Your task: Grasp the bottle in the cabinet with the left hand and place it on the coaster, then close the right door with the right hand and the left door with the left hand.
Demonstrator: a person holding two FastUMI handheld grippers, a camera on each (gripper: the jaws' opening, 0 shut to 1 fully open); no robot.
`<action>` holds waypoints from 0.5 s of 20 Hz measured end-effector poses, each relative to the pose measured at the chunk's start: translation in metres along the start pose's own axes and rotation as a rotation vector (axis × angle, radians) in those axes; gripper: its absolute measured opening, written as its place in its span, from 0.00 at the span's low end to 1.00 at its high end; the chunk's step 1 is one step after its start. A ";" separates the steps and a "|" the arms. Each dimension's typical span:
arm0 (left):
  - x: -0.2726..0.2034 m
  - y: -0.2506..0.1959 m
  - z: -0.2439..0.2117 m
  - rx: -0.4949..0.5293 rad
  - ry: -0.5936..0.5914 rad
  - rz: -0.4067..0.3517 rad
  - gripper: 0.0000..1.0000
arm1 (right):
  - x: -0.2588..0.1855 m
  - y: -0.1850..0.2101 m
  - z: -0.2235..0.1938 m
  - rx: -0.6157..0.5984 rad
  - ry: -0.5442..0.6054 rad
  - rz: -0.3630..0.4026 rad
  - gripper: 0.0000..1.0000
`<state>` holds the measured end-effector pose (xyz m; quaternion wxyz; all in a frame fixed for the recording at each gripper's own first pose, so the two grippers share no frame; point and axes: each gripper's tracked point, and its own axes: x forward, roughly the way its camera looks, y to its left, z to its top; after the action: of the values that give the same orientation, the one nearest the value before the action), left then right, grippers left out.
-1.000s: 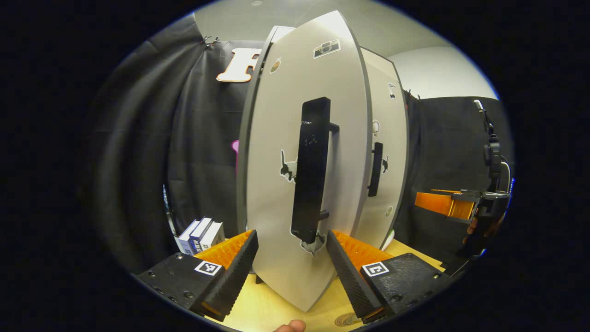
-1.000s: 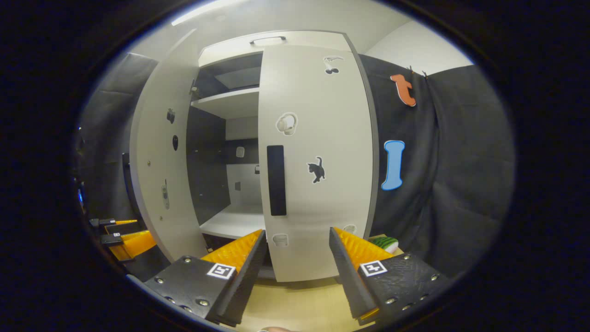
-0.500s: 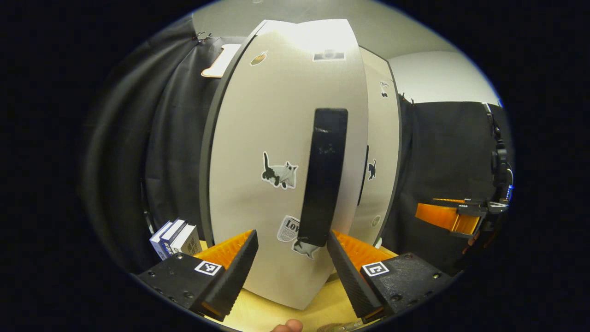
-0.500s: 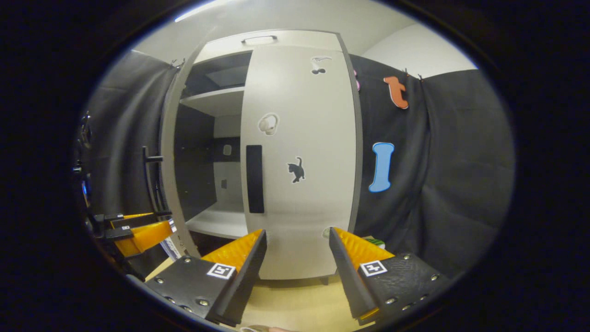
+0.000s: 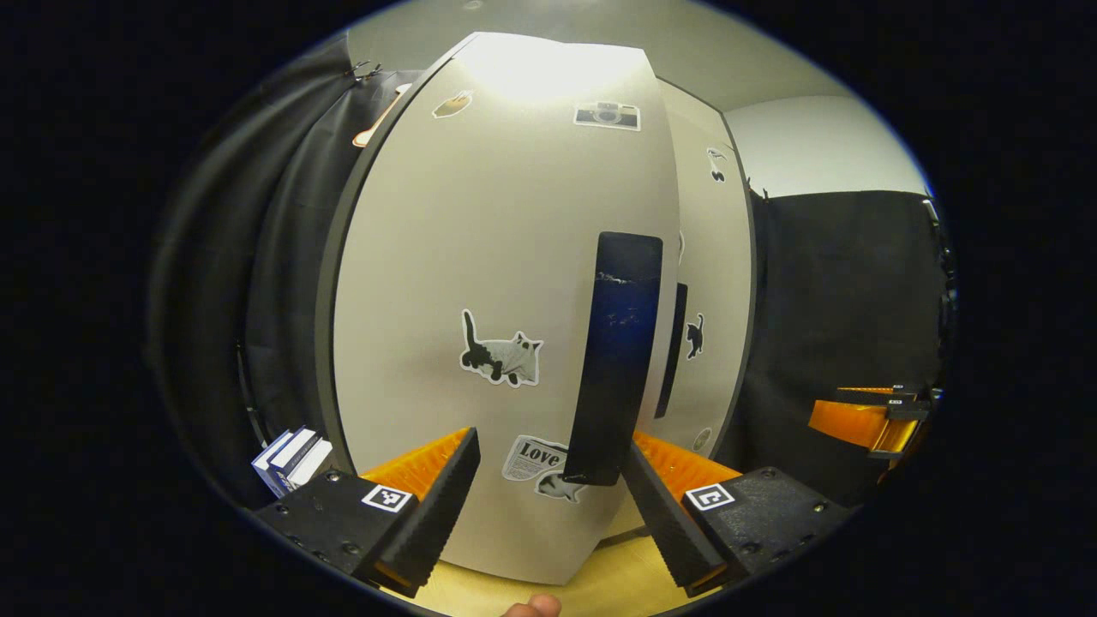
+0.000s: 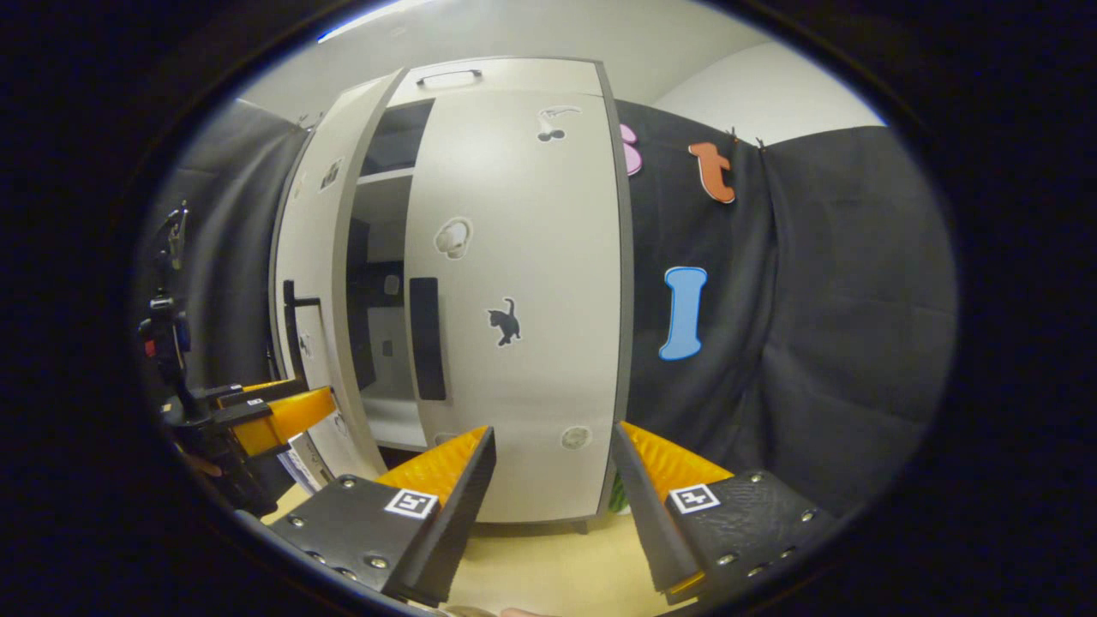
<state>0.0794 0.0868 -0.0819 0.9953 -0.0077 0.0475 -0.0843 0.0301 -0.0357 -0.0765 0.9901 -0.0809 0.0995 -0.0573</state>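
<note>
The white cabinet's left door point(image 5: 480, 257) stands close in front of my left gripper point(image 5: 553, 497), which is open. The lower end of the door's black handle point(image 5: 617, 356) sits between the fingers, nearer the right one. In the right gripper view that left door point(image 6: 304, 274) is ajar, leaving a narrow gap onto the dark shelves point(image 6: 377, 283). The right door point(image 6: 514, 300) lies flush on the cabinet, its black handle point(image 6: 427, 338) facing me. My right gripper point(image 6: 548, 497) is open and empty, held back from that door over the wooden table point(image 6: 548, 566). The left gripper point(image 6: 257, 416) shows by the left door.
Several books point(image 5: 287, 458) stand on the table left of the cabinet. Black cloth walls close in both sides. The right door point(image 5: 707, 300) sits just behind the left door's edge, and the right gripper point(image 5: 866, 420) hangs off to the right.
The left door has swung further towards the cabinet, with my left gripper following it. The gap onto the shelves has narrowed. The right gripper has drifted right, away from the shut right door.
</note>
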 end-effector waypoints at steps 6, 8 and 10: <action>0.017 -0.006 0.003 0.025 -0.006 0.015 1.00 | 0.007 -0.013 0.003 0.005 -0.009 -0.017 0.80; 0.022 -0.006 0.003 0.020 -0.003 0.018 1.00 | 0.008 -0.017 0.004 0.006 -0.012 -0.019 0.80; 0.028 -0.007 0.004 0.009 -0.004 0.017 1.00 | 0.010 -0.020 0.003 0.005 -0.011 -0.021 0.80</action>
<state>0.1065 0.0755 -0.0809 0.9961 -0.0029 0.0451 -0.0758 0.0390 -0.0564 -0.0719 0.9902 -0.0796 0.0931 -0.0676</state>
